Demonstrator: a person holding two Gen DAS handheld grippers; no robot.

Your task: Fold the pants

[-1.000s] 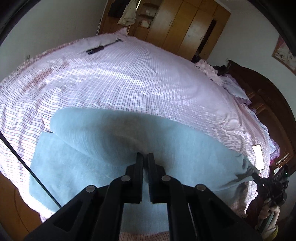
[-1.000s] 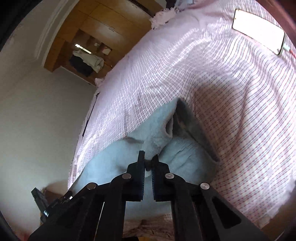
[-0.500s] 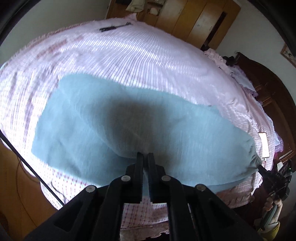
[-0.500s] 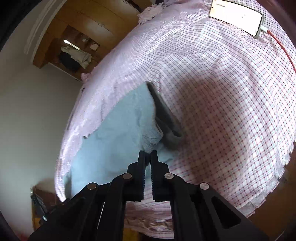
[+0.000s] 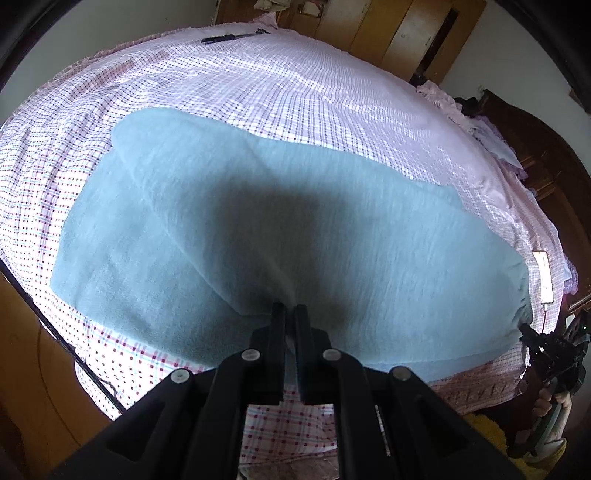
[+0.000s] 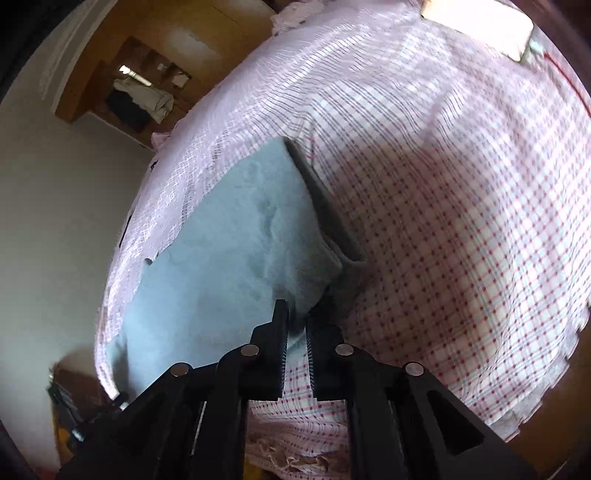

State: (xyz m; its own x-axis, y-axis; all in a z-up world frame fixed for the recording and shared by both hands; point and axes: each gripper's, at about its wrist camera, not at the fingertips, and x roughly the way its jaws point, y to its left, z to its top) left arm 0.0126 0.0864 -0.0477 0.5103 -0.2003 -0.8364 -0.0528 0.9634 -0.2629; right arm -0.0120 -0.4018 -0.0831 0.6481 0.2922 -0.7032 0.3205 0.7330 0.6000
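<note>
Light blue pants (image 5: 295, 236) lie on the pink checked bed, one leg folded over the other, waistband to the right. My left gripper (image 5: 290, 314) is shut on the near edge of the upper layer. In the right wrist view the pants (image 6: 229, 251) show their waistband end, with a grey inner band along the right edge. My right gripper (image 6: 295, 321) has its jaws slightly parted around the near waistband corner. It also shows in the left wrist view (image 5: 554, 347) at the far right.
The checked bedsheet (image 5: 295, 92) covers the whole bed. A white phone (image 5: 543, 273) with a red cable lies near the right edge, also in the right wrist view (image 6: 480, 26). A dark pen-like object (image 5: 229, 37) lies at the far side. Wooden wardrobes (image 5: 388, 29) stand behind.
Both grippers have pulled the upper leg toward the near edge and lowered it flat over the lower one. The right jaws have parted slightly.
</note>
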